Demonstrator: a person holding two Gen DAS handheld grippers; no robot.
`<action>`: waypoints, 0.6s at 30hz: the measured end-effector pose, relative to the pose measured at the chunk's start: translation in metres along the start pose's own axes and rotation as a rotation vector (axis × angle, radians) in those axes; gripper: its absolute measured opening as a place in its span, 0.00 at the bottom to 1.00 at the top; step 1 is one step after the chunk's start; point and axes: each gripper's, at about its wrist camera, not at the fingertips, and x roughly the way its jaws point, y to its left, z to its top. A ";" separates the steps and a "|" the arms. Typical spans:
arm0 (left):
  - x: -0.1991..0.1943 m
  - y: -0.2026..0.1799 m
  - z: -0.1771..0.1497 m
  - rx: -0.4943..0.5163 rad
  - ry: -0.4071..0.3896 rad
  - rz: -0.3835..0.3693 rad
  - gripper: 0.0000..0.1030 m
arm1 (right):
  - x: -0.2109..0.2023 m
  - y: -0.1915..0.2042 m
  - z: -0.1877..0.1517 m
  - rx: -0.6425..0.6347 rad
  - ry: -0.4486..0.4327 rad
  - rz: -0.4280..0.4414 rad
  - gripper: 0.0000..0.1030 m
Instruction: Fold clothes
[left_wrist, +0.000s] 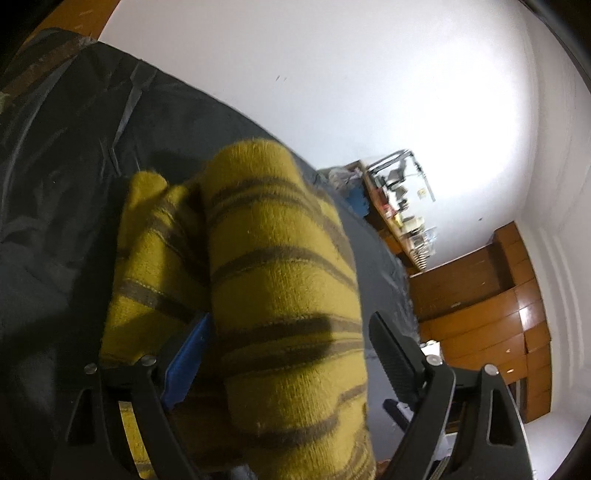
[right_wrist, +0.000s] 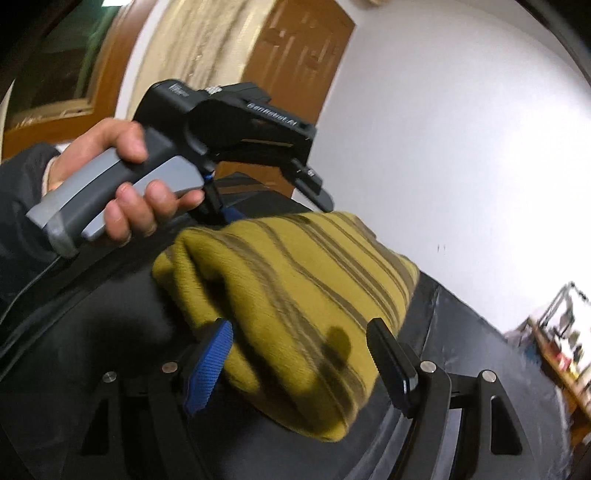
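A folded mustard-yellow sweater (left_wrist: 280, 295) with brown stripes lies bunched on a dark sheet (left_wrist: 66, 177). My left gripper (left_wrist: 291, 350) straddles it with its jaws wide. The blue pad (left_wrist: 188, 362) sits against a fold and the black finger (left_wrist: 391, 354) stands just clear of the cloth. In the right wrist view the same sweater (right_wrist: 295, 295) lies between the spread fingers of my right gripper (right_wrist: 299, 354). Its blue pad (right_wrist: 210, 365) and black finger (right_wrist: 388, 358) do not squeeze it. The left gripper (right_wrist: 279, 212) reaches over the sweater's far edge, and a hand (right_wrist: 129, 192) holds its grey handle.
The dark sheet (right_wrist: 103, 317) spreads around the sweater on all sides. A white wall rises behind it. A wooden cabinet (left_wrist: 491, 317) and a cluttered shelf (left_wrist: 402, 206) stand at the far right. A wooden door (right_wrist: 295, 55) is behind the hand.
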 end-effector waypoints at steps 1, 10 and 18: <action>0.004 0.000 0.000 0.001 0.013 0.013 0.86 | -0.001 -0.008 -0.005 0.012 0.002 0.001 0.75; 0.032 0.001 0.003 -0.023 0.078 0.004 0.52 | 0.011 -0.014 -0.012 0.104 0.018 0.009 0.75; -0.023 -0.005 0.003 0.047 0.008 -0.010 0.43 | -0.014 -0.020 -0.020 0.194 -0.038 0.042 0.75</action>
